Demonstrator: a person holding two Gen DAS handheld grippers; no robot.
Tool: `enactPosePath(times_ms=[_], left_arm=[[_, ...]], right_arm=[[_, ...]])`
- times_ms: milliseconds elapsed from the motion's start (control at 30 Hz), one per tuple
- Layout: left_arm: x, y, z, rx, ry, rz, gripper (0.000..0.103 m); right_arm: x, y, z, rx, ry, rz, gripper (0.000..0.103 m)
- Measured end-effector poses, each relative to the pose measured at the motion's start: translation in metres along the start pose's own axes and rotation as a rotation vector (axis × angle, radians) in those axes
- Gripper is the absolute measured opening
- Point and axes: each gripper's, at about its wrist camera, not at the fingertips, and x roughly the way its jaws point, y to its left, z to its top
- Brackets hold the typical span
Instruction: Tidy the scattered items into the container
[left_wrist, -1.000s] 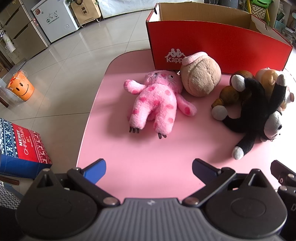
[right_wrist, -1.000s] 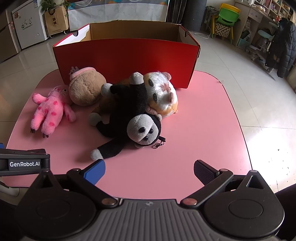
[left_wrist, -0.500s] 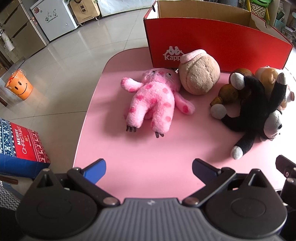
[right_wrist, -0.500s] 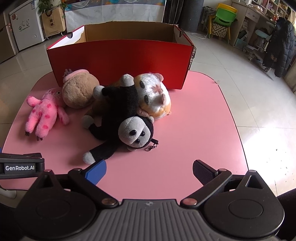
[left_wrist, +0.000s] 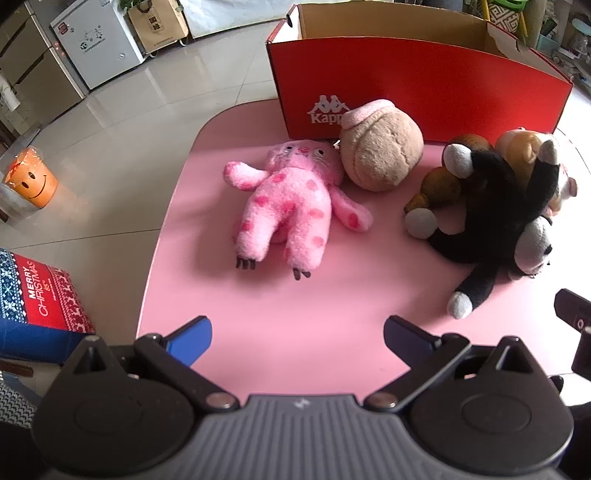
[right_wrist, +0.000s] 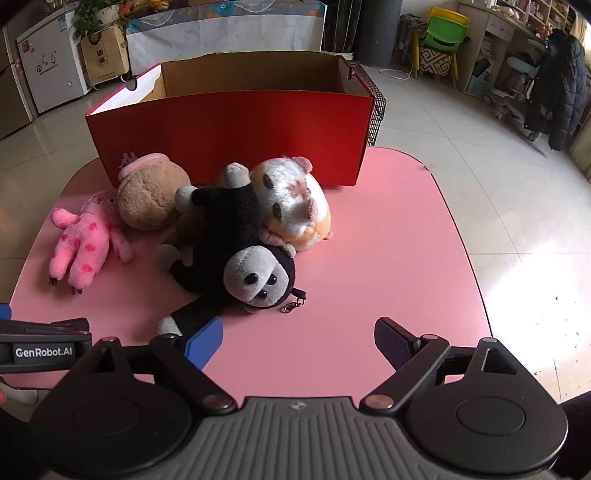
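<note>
From the left wrist, the left gripper (left_wrist: 297, 334) hangs spread and empty above the pink table (left_wrist: 314, 317); a pink toy (left_wrist: 291, 214) lies flat beside a tan round toy (left_wrist: 382, 155) that leans on the red box (left_wrist: 424, 85). From the right wrist, the right gripper (right_wrist: 297, 341), its jaws just narrowing, holds nothing; the black monkey (right_wrist: 236, 251) sprawls across a white-and-orange toy (right_wrist: 295, 203) before the box (right_wrist: 229, 136).

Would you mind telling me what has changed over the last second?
The right gripper has eased closer to the black monkey, its jaws closing a little with nothing between them. The left gripper stays open and empty. The toys still lie on the pink table before the red box.
</note>
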Motion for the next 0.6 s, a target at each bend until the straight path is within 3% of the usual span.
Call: enactPosePath(times_ms=[67, 467, 533, 600], left_arm=[[-0.0004, -0.0007, 0.0002, -0.002, -0.005, -0.009, 0.103], [0.0000, -0.0051, -0.0005, 0.014, -0.004, -0.058, 0.103], [-0.0019, -0.0048, -0.0008, 0.010, -0.015, -0.075, 0.103], [-0.0046, -0.0039, -0.0011, 0.005, -0.031, -0.100, 0.102]], right_arm=[[0.0003, -0.0015, 0.0003, 0.008, 0.002, 0.005, 0.083], [-0.0022, 0.0013, 0.0012, 0.021, -0.001, 0.052, 0.083], [-0.0037, 0.0024, 0.0009, 0.016, -0.011, 0.058, 0.078], [-0.0048, 0.0044, 0.0007, 0.002, -0.019, 0.061, 0.066]])
